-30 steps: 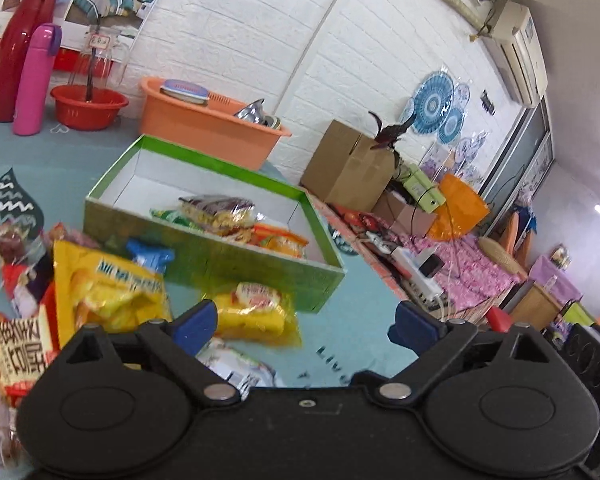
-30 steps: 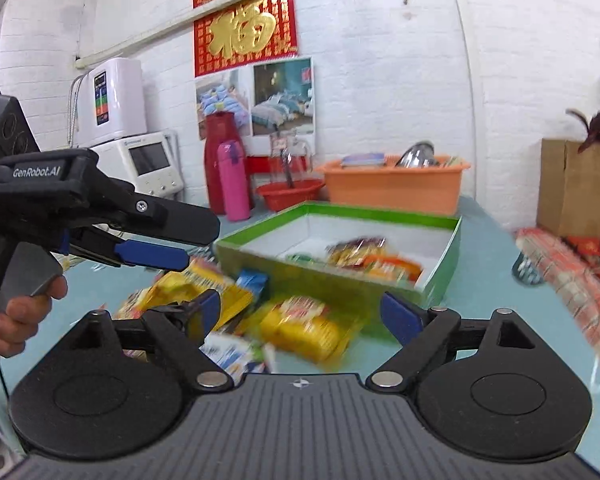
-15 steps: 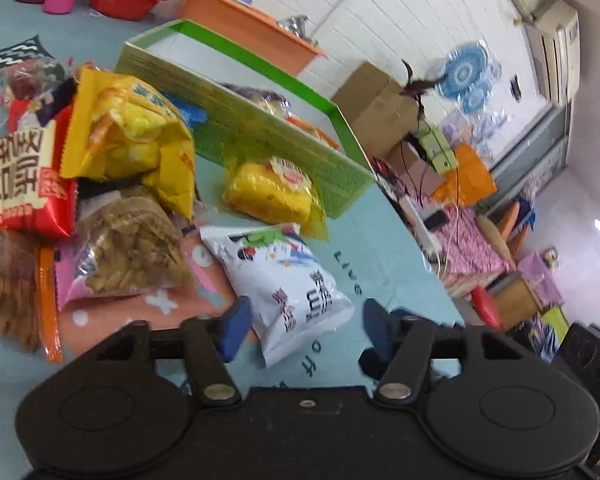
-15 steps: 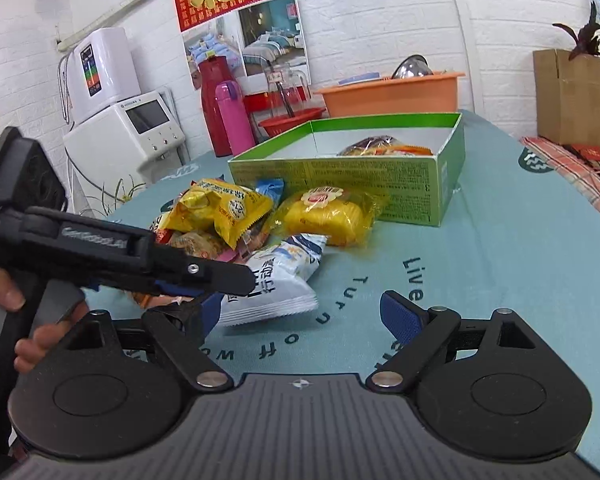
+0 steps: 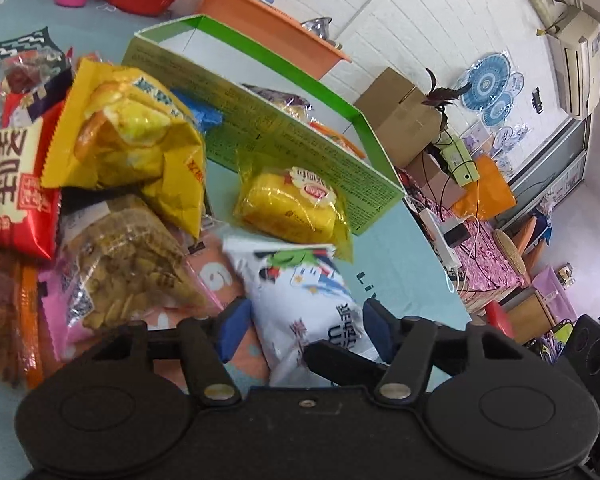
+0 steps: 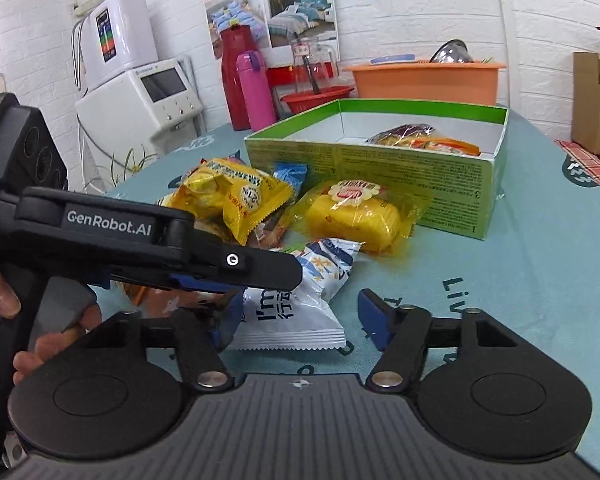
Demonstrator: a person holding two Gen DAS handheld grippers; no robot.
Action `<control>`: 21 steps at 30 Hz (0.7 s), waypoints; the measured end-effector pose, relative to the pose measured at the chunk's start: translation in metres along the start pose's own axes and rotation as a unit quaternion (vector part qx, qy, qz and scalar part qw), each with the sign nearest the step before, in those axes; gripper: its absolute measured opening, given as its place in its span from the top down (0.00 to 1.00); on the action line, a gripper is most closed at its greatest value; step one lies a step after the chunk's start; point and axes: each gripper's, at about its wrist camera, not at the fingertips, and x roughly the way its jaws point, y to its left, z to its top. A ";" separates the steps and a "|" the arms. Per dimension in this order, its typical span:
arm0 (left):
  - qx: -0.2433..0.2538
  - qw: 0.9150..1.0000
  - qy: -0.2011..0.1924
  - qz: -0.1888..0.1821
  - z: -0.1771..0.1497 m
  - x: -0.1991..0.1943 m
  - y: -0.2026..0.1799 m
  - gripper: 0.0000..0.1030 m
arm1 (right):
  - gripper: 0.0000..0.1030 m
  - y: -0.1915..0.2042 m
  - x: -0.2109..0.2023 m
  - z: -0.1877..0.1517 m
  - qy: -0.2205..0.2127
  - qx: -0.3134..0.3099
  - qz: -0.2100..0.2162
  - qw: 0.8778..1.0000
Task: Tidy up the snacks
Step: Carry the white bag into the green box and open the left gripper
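A white snack bag (image 5: 304,292) (image 6: 300,304) lies on the teal table in front of a green box (image 5: 284,132) (image 6: 380,164) that holds a few snacks. My left gripper (image 5: 306,332) is open, its blue pads on either side of the white bag's near end. It also shows in the right wrist view (image 6: 228,276), low over the bag. My right gripper (image 6: 300,320) is open and empty, just in front of the same bag. A yellow cake pack (image 5: 292,204) (image 6: 356,216) and a yellow chip bag (image 5: 128,140) (image 6: 228,196) lie beside the box.
More snack packs lie at the left: a red bag (image 5: 8,184), a clear bag of biscuits (image 5: 128,264). An orange tub (image 6: 424,80), red basin (image 6: 316,96), pink bottle (image 6: 256,88) and red flask (image 6: 236,76) stand behind the box. The table edge runs at the right (image 5: 432,248).
My left gripper has dropped and moved forward until its pads straddle the white bag. My right gripper has come lower and closer to the same bag.
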 end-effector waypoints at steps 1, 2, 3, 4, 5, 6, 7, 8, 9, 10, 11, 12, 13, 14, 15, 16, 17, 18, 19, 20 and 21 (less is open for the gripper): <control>0.003 1.000 -0.004 0.001 -0.001 0.000 -0.001 0.29 | 0.31 -0.001 0.001 -0.002 0.004 0.004 0.010 1.000; 0.005 1.000 -0.004 0.000 -0.001 0.001 -0.001 0.30 | 0.36 -0.003 0.001 -0.005 0.008 0.010 0.012 1.000; 0.006 1.000 -0.004 -0.001 -0.001 0.002 -0.002 0.30 | 0.38 -0.003 0.001 -0.007 0.011 0.015 0.016 1.000; 0.007 1.000 -0.004 -0.002 -0.001 0.003 -0.002 0.30 | 0.38 -0.004 0.000 -0.010 0.010 0.021 0.018 1.000; 0.009 1.000 -0.004 -0.001 -0.001 0.003 -0.002 0.30 | 0.40 -0.004 -0.002 -0.011 0.009 0.025 0.018 1.000; 0.009 1.000 -0.005 0.000 -0.002 0.004 -0.003 0.30 | 0.41 -0.004 -0.003 -0.011 0.007 0.027 0.017 0.999; 0.012 1.000 -0.006 0.002 -0.003 0.004 -0.004 0.31 | 0.41 -0.004 -0.003 -0.011 0.007 0.029 0.016 0.999; 0.015 1.000 -0.008 0.008 -0.004 0.004 -0.004 0.31 | 0.41 -0.004 -0.004 -0.011 0.007 0.030 0.016 0.999; 0.015 1.000 -0.008 0.007 -0.005 0.004 -0.004 0.34 | 0.41 -0.004 -0.003 -0.011 0.006 0.034 0.014 0.999; 0.011 1.000 -0.011 0.006 -0.005 0.004 -0.003 0.41 | 0.41 -0.005 -0.002 -0.010 0.006 0.038 0.014 0.999; 0.010 1.000 -0.014 0.006 -0.006 0.003 -0.004 0.43 | 0.41 -0.005 -0.002 -0.009 0.006 0.042 0.012 0.999; 0.013 1.000 -0.014 0.004 -0.007 0.002 -0.006 0.46 | 0.42 -0.004 -0.003 -0.009 0.005 0.044 0.007 0.999; 0.015 1.000 -0.016 0.001 -0.008 -0.001 -0.008 0.47 | 0.45 -0.001 -0.005 -0.008 0.004 0.039 0.002 0.999; 0.017 1.000 -0.020 -0.003 -0.007 -0.004 -0.010 0.47 | 0.47 0.003 -0.008 -0.008 0.000 0.028 -0.005 1.000; 0.021 0.999 -0.025 -0.009 -0.007 -0.009 -0.014 0.47 | 0.47 0.007 -0.013 -0.008 -0.006 0.019 -0.010 1.000; 0.027 0.999 -0.032 -0.015 -0.007 -0.015 -0.019 0.47 | 0.48 0.009 -0.018 -0.007 -0.014 0.013 -0.012 1.000; 0.033 0.998 -0.040 -0.021 -0.004 -0.020 -0.023 0.47 | 0.48 0.011 -0.024 -0.006 -0.024 0.009 -0.012 1.000; 0.042 0.998 -0.049 -0.024 -0.001 -0.025 -0.028 0.47 | 0.49 0.012 -0.030 -0.002 -0.034 0.004 -0.012 0.999; 0.053 0.996 -0.059 -0.026 0.003 -0.030 -0.033 0.47 | 0.49 0.013 -0.034 0.002 -0.044 -0.001 -0.011 0.999; 0.062 0.995 -0.068 -0.027 0.009 -0.034 -0.037 0.47 | 0.49 0.014 -0.037 0.008 -0.054 -0.007 -0.010 0.998; 0.069 0.994 -0.075 -0.027 0.015 -0.036 -0.039 0.47 | 0.49 0.015 -0.038 0.013 -0.062 -0.013 -0.009 0.998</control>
